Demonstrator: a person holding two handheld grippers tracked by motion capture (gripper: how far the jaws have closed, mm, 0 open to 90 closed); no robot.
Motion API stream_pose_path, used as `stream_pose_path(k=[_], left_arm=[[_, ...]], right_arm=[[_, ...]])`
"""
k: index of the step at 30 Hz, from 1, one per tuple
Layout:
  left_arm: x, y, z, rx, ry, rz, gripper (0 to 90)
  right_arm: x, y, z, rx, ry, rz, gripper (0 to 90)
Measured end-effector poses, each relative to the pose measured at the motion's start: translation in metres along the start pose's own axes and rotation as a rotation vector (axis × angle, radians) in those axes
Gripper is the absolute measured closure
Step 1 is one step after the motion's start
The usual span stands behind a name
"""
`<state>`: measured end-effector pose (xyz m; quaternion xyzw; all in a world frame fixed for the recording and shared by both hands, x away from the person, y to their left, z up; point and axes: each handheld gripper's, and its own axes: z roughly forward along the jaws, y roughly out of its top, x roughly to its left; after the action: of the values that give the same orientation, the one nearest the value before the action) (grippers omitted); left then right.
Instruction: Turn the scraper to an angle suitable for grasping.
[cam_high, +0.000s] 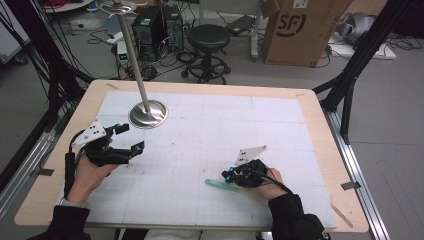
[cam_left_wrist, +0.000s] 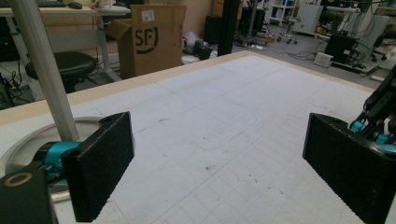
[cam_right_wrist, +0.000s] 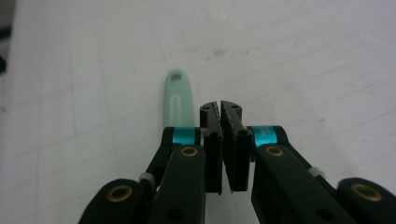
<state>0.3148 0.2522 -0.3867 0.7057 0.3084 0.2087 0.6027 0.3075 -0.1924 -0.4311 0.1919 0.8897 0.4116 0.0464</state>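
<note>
Right gripper (cam_right_wrist: 220, 109) jaws nearly closed, empty; mint handle (cam_right_wrist: 178, 100) partly hidden beneath. Left gripper (cam_left_wrist: 215, 154) jaws wide, empty.

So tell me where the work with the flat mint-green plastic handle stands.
Nothing looks done: the flat mint-green plastic handle lies on the white gridded mat. In hand: the shut right gripper sits beside it, jaws empty. The left gripper waits open. Left: grasping the handle.

Black sleeves cover both forearms, each hand carrying a black gripper (cam_high: 126, 138) with teal joints, brass screws, 2 ribbed jaws, a grey 3-cornered plate and black cable.
</note>
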Motion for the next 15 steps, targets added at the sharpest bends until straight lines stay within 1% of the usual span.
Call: stream_pose_path(k=[2, 3, 5, 6, 8, 9, 11, 13, 14, 15], left_arm=[[-0.001, 0.001, -0.001, -0.007, -0.005, 0.008, 9.4], [-0.002, 0.001, -0.002, -0.009, -0.016, 0.010, 9.4], [-0.004, 0.001, -0.002, -0.001, -0.024, 0.023, 9.4], [-0.004, 0.000, -0.002, 0.003, -0.022, 0.030, 9.5], [-0.005, 0.000, -0.002, 0.009, -0.019, 0.032, 9.5], [-0.005, 0.000, -0.001, 0.011, -0.016, 0.032, 9.5], [-0.006, 0.000, -0.002, 0.011, -0.020, 0.037, 9.5], [-0.008, 0.001, -0.002, 0.001, -0.045, 0.043, 9.5], [-0.008, 0.001, -0.002, -0.003, -0.065, 0.040, 9.6], [-0.008, 0.001, -0.002, -0.009, -0.072, 0.036, 9.6]], right_arm=[[-0.003, 0.001, -0.011, -0.065, -0.012, 0.019, 78.3], [-0.005, 0.001, -0.016, -0.090, -0.013, 0.029, 73.7], [-0.009, 0.001, -0.025, -0.118, -0.026, 0.035, 63.9], [-0.011, 0.002, -0.029, -0.130, -0.025, 0.049, 58.3], [-0.014, 0.004, -0.036, -0.160, -0.032, 0.067, 50.3], [-0.015, 0.004, -0.038, -0.163, -0.032, 0.087, 47.4], [-0.020, 0.002, -0.041, -0.145, -0.030, 0.124, 38.6], [-0.024, -0.001, -0.042, -0.137, -0.029, 0.131, 33.4], [-0.024, -0.002, -0.043, -0.134, -0.030, 0.137, 29.3], [-0.025, -0.003, -0.043, -0.129, -0.026, 0.138, 26.1]])
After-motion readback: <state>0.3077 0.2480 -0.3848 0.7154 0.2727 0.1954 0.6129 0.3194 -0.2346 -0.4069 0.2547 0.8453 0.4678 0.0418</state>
